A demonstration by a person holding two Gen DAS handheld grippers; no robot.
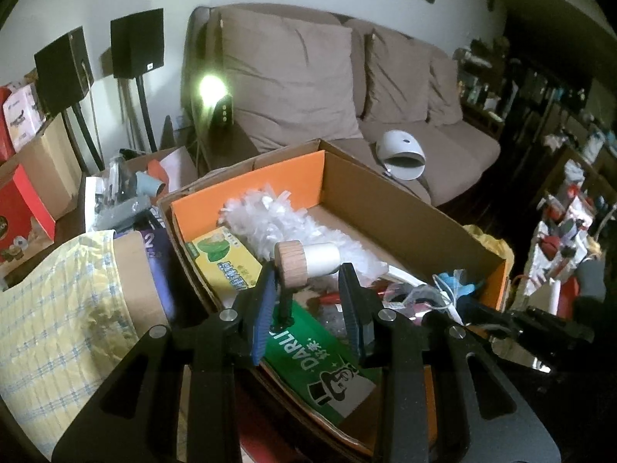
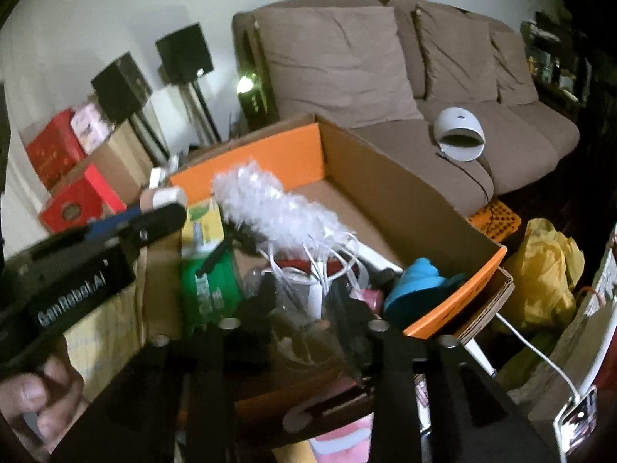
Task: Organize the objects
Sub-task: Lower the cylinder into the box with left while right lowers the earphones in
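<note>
Wood-capped lamp: clamped by its thin black stem in your left gripper, head lying crosswise, wooden end toward the left finger.
Right gripper: jaws apart, nothing pressed that you can make out; blur hides detail.
Cardboard box: directly under both grippers, its bare floor farther ahead, past the white feather duster.
Nearer hand: left, already holding.
</note>
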